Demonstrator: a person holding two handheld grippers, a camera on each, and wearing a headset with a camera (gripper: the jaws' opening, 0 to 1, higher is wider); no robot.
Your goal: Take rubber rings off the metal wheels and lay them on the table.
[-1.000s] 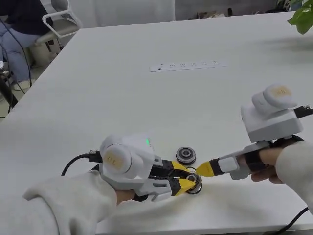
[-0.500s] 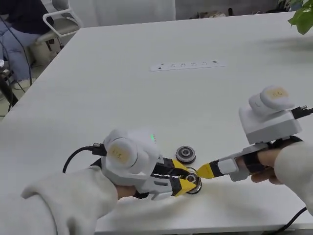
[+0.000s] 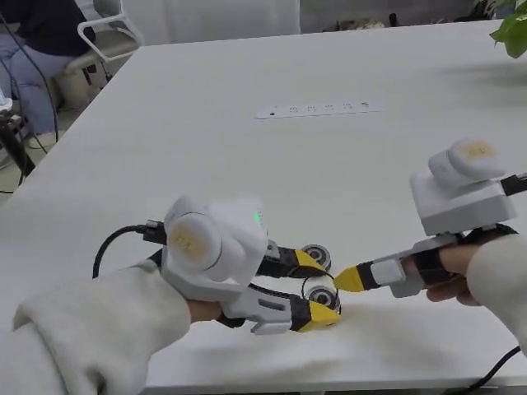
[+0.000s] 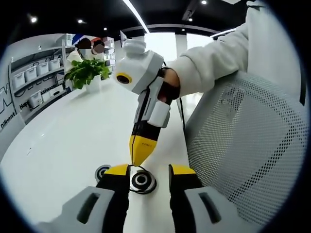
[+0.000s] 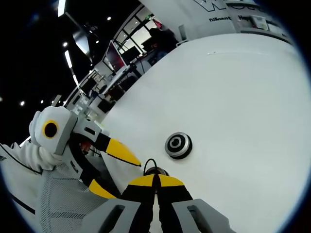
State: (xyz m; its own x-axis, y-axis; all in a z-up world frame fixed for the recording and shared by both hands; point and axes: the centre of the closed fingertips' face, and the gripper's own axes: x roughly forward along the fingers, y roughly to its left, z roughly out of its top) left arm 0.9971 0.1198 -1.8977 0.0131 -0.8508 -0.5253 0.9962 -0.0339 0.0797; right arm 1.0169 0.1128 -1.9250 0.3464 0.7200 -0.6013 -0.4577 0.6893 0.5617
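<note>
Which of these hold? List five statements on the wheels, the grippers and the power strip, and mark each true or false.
1. Two metal wheels, a near wheel and a far wheel, lie on the table. True.
2. The right gripper is wide open. False: it is shut on a thin black rubber ring at the near wheel.
3. The left gripper is open, with one jaw on each side of the near wheel. True.
4. The far wheel is clamped in a gripper. False: it lies free on the table.
5. The power strip lies between the grippers. False: it lies farther up the table, beyond both.
</note>
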